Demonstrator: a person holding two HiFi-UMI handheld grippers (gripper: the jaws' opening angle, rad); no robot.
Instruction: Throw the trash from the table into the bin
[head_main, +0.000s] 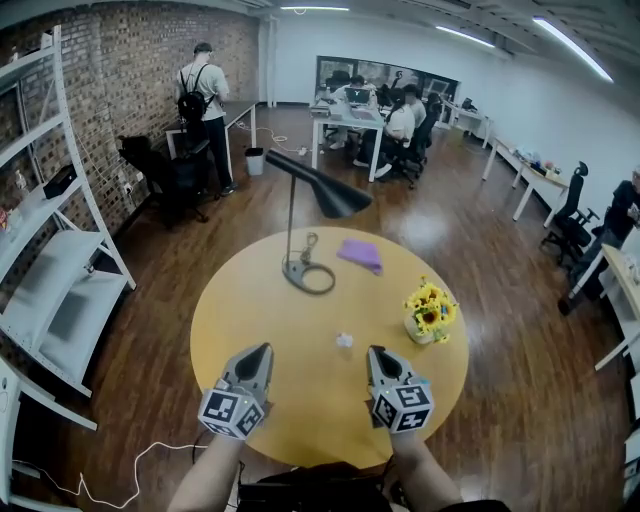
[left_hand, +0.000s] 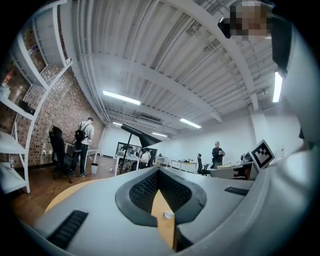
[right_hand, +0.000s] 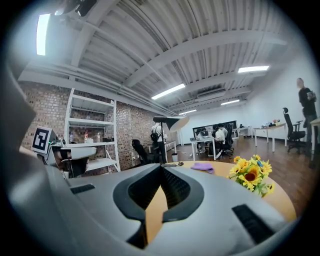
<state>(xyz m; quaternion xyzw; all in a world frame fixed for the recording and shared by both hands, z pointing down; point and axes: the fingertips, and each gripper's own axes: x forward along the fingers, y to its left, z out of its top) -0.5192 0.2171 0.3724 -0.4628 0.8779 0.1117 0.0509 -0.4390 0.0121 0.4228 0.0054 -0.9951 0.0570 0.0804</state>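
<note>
1. Setup: round yellow wooden table (head_main: 250, 300). The trash is a small white crumpled scrap (head_main: 344, 340) lying on the bare top in its near half. Also on the table, well beyond the scrap: black desk lamp (head_main: 318, 190), purple cloth (head_main: 361, 253), pot of yellow sunflowers (head_main: 430, 312).
2. Left gripper (head_main: 266, 348): jaws pressed together tip to tip, nothing between the pads. Its own view shows the tips meeting (left_hand: 159, 170), and the scrap (left_hand: 168, 214) on the table beyond them, seen through the slot below the tips. It is not gripped.
3. Right gripper (head_main: 374, 350): jaws likewise closed and empty, tips meeting (right_hand: 161, 167). I cannot find the scrap in its view.
4. Key relation: the scrap lies between the two grippers, slightly ahead of both tips. It is just beside the right gripper, on that gripper's left, and clearly farther from the left one. The right hand is the nearer.
5. Long axis: none discernible. The scrap reads as a small rounded crumple, too small to tell more.
6. Judgement: the pick has not begun. The nearer jaws must open first, then straddle the scrap from above.
7. Likely target: small white bin (head_main: 255, 160) on the floor, far across the room by a desk.
</note>
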